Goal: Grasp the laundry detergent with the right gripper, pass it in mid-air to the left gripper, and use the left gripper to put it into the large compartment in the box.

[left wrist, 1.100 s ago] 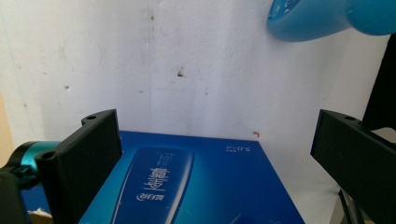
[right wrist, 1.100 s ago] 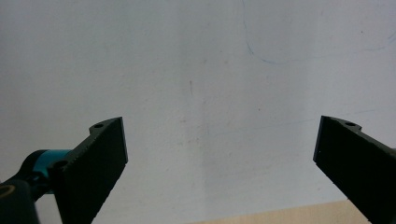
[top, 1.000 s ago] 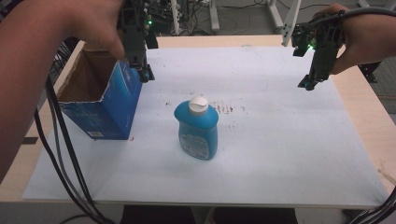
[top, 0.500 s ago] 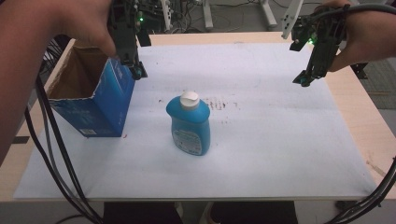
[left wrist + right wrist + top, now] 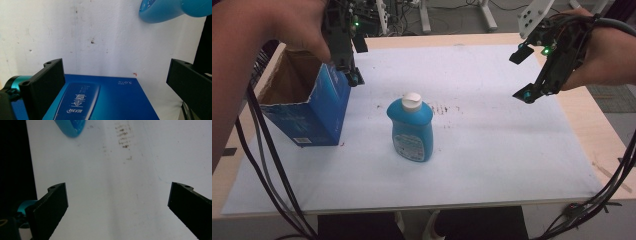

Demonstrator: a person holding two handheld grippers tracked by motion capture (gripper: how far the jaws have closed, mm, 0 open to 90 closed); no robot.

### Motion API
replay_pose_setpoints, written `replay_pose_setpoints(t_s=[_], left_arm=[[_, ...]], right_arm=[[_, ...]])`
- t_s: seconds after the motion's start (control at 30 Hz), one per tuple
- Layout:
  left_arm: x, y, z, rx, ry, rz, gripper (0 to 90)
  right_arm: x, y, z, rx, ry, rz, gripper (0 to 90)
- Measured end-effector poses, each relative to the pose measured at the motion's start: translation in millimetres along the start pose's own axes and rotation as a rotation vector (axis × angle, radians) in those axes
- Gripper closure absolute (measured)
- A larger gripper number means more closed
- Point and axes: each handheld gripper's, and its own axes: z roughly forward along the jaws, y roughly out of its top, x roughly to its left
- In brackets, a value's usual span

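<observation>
Bottle (image 5: 411,129) unmoved; left tool (image 5: 351,75) stays above box (image 5: 307,107).

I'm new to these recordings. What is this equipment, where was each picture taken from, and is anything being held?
A person holds a two-jaw claw in each hand; there is no robot arm. The high view looks down on the table's white sheet. Each claw also carries a camera looking along its own black jaws. On the sheet stand a blue bottle with a white cap and an open blue box. The left claw hangs open at the box's top edge, above its printed side. The right claw hangs open over bare sheet. Nothing is held.
</observation>
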Motion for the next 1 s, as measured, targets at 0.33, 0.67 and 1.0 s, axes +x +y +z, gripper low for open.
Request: replay_pose_setpoints(t_s=[0.33, 0.67, 1.0], left_arm=[[-0.9, -0.2, 5.9, 0.006, -0.007, 0.001, 1.8], [-2.8, 1.0, 4.1, 0.003, -0.007, 0.008, 1.8], [-2.9, 3.7, 6.5, 0.012, -0.005, 0.013, 1.8]], right_arm=[[32.7, 0.0, 18.6, -0.180, 0.027, 0.036, 2.2], [55.5, -1.2, 50.9, -0.275, 0.028, 0.065, 2.1], [65.9, -1.7, 72.2, -0.377, 0.031, 0.107, 2.1]])
